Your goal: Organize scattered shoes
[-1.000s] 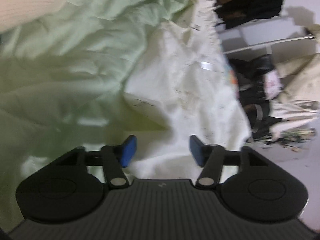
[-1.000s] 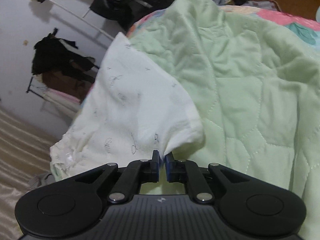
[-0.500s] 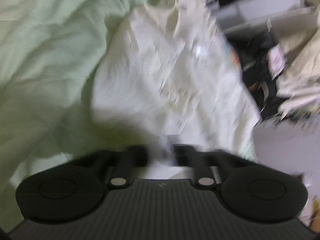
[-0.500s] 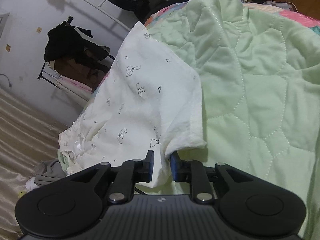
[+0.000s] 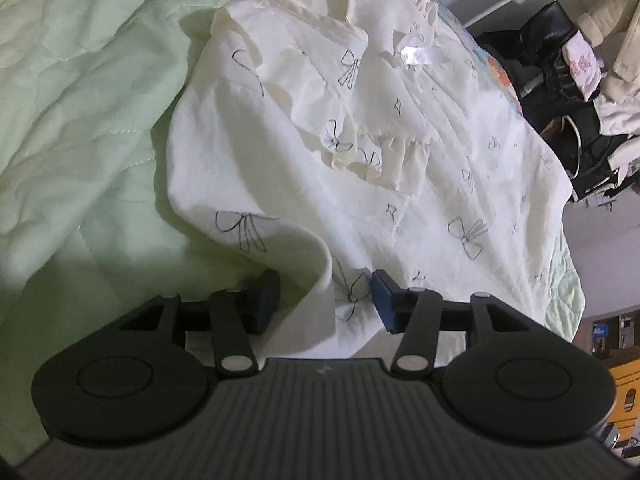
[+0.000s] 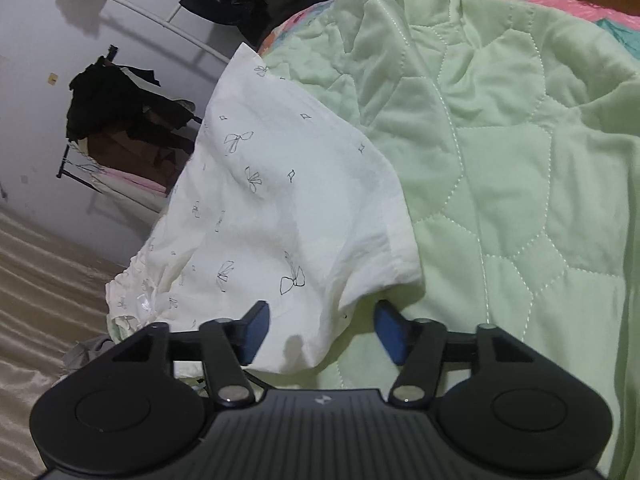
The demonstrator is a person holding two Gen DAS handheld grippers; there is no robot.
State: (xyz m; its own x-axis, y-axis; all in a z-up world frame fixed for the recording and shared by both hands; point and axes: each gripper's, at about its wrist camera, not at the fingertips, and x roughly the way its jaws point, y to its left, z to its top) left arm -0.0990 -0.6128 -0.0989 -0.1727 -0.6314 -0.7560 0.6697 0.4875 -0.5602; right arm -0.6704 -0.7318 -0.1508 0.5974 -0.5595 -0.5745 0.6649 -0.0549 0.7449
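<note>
No shoes show clearly in either view. A white garment with small black bow prints (image 5: 360, 152) lies spread on a pale green quilt (image 5: 80, 100). My left gripper (image 5: 325, 302) is open, its blue pads on either side of a raised fold of the garment's hem. My right gripper (image 6: 322, 332) is open, with a corner of the same garment (image 6: 280, 216) lying loose between its blue pads. The green quilt (image 6: 500, 160) fills the right of the right wrist view.
Dark and pale clothes hang on a rack (image 5: 560, 60) beyond the bed's edge at the right of the left wrist view. In the right wrist view a white rail (image 6: 152, 20) and dark hanging clothes (image 6: 120, 108) stand against a grey wall, with beige cloth (image 6: 40, 280) at the lower left.
My right gripper has opened and let go of the garment's corner, which now lies loose. My left gripper closed in towards the garment, then stands open around a fold of the hem.
</note>
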